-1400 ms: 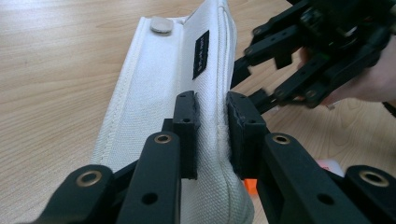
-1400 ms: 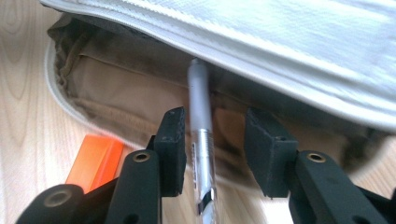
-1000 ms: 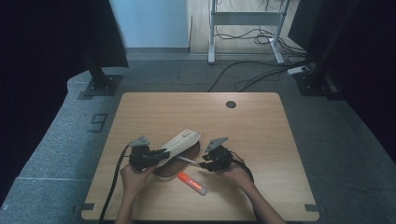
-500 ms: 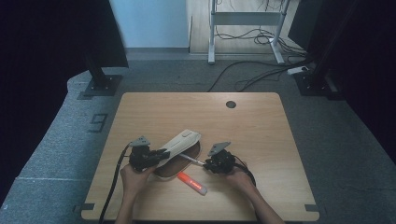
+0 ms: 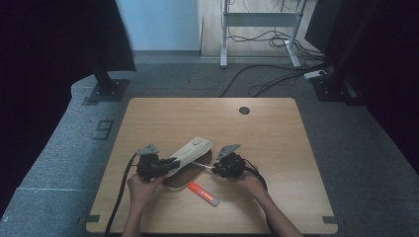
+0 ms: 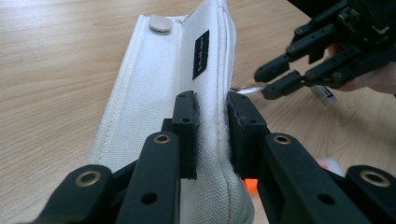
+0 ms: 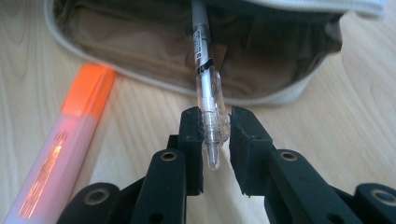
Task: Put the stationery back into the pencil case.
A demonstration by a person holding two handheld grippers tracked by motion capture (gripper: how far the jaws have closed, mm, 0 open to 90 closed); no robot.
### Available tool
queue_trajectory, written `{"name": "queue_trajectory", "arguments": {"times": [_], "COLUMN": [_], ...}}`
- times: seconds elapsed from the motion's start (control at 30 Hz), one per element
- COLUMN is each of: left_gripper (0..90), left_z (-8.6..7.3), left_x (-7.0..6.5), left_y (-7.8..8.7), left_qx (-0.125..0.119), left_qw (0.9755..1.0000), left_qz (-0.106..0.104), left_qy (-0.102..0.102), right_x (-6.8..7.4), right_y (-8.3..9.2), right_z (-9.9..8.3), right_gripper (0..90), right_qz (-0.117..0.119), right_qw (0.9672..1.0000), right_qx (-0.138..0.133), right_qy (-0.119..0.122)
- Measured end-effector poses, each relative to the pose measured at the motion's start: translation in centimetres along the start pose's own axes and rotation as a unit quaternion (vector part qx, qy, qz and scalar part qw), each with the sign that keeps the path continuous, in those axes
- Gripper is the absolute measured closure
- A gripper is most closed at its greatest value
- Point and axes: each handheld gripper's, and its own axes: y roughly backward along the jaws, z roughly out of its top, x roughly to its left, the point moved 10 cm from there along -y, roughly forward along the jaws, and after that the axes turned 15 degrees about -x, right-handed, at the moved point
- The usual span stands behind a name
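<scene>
The left gripper (image 6: 212,112) pinches the pencil case's (image 5: 190,150) raised flap. The right gripper (image 7: 215,128), jaws having just closed, grips a pen (image 7: 208,88) poking into the case; a highlighter (image 5: 202,193) lies beside it.

A light wooden worktop (image 5: 276,128) with rounded corners and a round dark grommet hole (image 5: 244,110) near its far edge stands on grey carpet (image 5: 346,138). Dark stands with flat feet (image 5: 105,91) rise at the far left and far right. Black cables (image 5: 267,81) trail across the floor toward a white power strip (image 5: 314,74). Behind stand a pale blue wall (image 5: 158,24) and a grey metal frame (image 5: 259,19). Both sides lie in deep shadow.
</scene>
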Motion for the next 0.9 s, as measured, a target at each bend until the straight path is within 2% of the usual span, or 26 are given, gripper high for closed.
{"name": "queue_trajectory", "arguments": {"times": [0.3, 0.37, 0.43, 0.53, 0.63, 0.73, 0.83, 0.9], "left_gripper": [74.3, 74.3, 74.3, 74.3, 74.3, 74.2, 74.1, 74.0], "left_z": [0.0, 0.0, 0.0, 0.0, 0.0, 0.0, -0.1, -0.1], "left_x": [0.0, 0.0, 0.0, 0.0, 0.0, 0.0, -0.1, -0.1], "left_y": [0.0, 0.0, 0.0, 0.0, 0.0, 0.0, 0.0, 0.0], "left_qx": [0.001, 0.001, 0.001, 0.001, 0.001, 0.001, 0.002, 0.001], "left_qw": [1.0, 1.0, 1.0, 1.0, 1.0, 1.0, 1.0, 1.0], "left_qz": [-0.002, -0.002, -0.003, -0.003, -0.004, -0.004, -0.005, -0.006], "left_qy": [0.0, 0.001, 0.001, 0.0, 0.0, 0.0, 0.001, 0.002], "right_x": [-0.5, -0.7, -1.0, -1.5, -1.8, -1.9, -1.7, -1.5], "right_y": [-2.3, -2.5, -2.7, -3.0, -3.1, -3.0, -2.6, -2.7], "right_z": [1.2, 1.5, 1.6, 1.7, 1.7, 1.6, 1.5, 1.3], "right_gripper": [72.8, 77.9, 77.9, 76.8, 73.7, 65.7, 60.3, 59.4], "right_qz": [-0.006, -0.01, -0.013, -0.02, -0.022, -0.031, -0.026, -0.019], "right_qw": [1.0, 0.9999, 0.9998, 0.9998, 0.9997, 0.9995, 0.9995, 0.9997], "right_qx": [0.0, -0.004, -0.008, -0.004, -0.004, -0.006, -0.012, -0.007], "right_qy": [0.004, 0.0, -0.008, -0.008, -0.006, -0.007, -0.01, -0.011]}}
